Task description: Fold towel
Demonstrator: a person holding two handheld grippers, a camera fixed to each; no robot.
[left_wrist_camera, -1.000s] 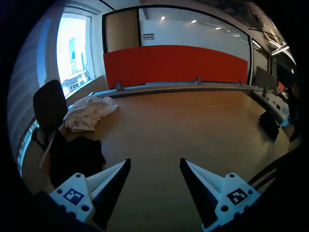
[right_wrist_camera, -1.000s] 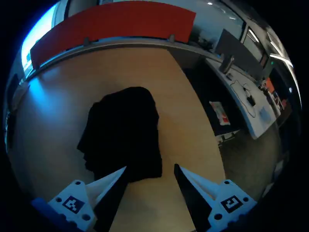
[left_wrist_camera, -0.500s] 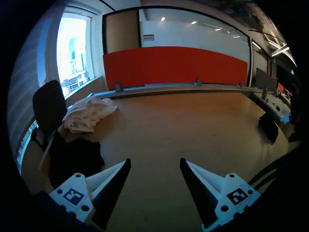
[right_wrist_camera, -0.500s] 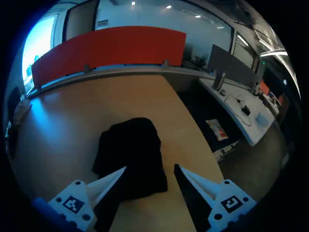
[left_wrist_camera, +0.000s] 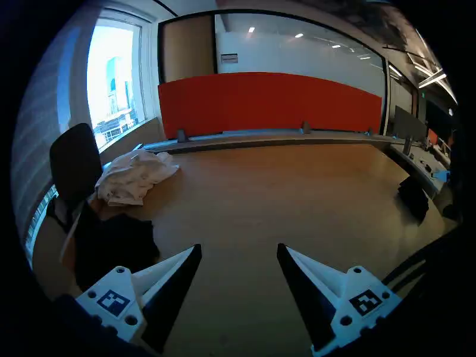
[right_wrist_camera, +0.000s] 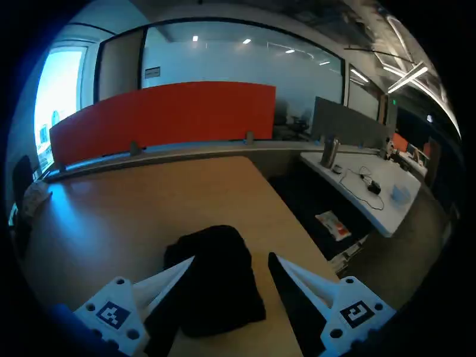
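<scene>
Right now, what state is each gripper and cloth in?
left gripper: open, empty.
right gripper: open, empty, above the black towel.
black towel: looks folded, lying on the table.
white cloth: crumpled heap.
dark cloth: bunched up.

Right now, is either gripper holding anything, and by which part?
Nothing is held. The left gripper is open over the table; the right gripper is open above the black towel, not pinching it.
</scene>
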